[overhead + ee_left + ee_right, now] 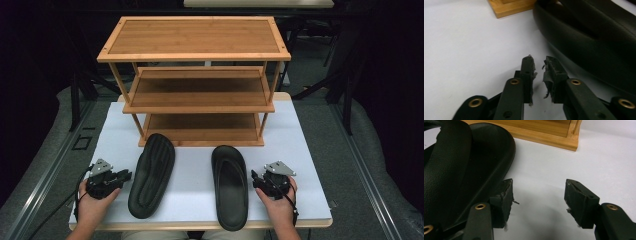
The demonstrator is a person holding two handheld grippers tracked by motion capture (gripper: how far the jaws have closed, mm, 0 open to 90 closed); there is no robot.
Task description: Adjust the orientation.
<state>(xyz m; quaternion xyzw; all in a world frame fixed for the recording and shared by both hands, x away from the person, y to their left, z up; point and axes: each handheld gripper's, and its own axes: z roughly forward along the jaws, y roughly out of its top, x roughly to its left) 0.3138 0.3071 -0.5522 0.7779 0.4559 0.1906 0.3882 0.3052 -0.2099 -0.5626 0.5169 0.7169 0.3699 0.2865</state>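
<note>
Two black slippers lie on the white tabletop [195, 175] in front of a three-tier bamboo shoe rack [200, 100]. The left slipper [151, 175] lies sole up, showing its ridges. The right slipper [230, 185] lies strap side up. My left gripper [126, 175] sits just left of the overturned slipper [594, 42]. In the left gripper view, my left gripper [539, 63] has its jaws drawn close with a narrow gap and nothing between them. My right gripper [255, 180] rests right of the upright slipper [461, 165]. In the right gripper view, my right gripper [539, 188] stands wide open over bare table.
The rack's bottom rail [544, 133] runs close behind the slippers, and its corner [509, 7] lies ahead of the left gripper. All three shelves are bare. The table's front edge [200, 225] is close to both hands. Dark floor and metal frames surround the table.
</note>
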